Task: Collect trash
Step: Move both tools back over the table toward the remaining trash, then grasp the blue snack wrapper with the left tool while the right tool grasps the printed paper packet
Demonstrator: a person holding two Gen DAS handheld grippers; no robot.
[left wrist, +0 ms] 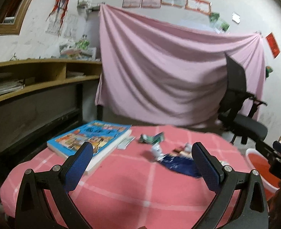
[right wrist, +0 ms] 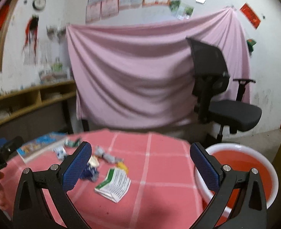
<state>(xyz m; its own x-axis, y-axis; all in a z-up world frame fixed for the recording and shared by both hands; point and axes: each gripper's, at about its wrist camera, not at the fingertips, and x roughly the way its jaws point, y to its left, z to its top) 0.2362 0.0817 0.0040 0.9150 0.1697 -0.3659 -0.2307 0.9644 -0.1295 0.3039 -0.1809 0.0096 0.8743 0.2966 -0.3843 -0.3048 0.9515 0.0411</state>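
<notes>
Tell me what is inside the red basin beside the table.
The red basin shows only its bare red bottom; no trash is visible inside. The right gripper fingers cover its near left part, so that area cannot be checked.

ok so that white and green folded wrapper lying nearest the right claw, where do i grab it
Take the white and green wrapper by its raised folded edge nearest the right claw, coming down from above. It lies nearly flat on the pink cloth, so a side approach would probably just push it along.

left tool (left wrist: 140, 159): fingers spread wide, nothing held | right tool (right wrist: 140, 158): fingers spread wide, nothing held
</notes>
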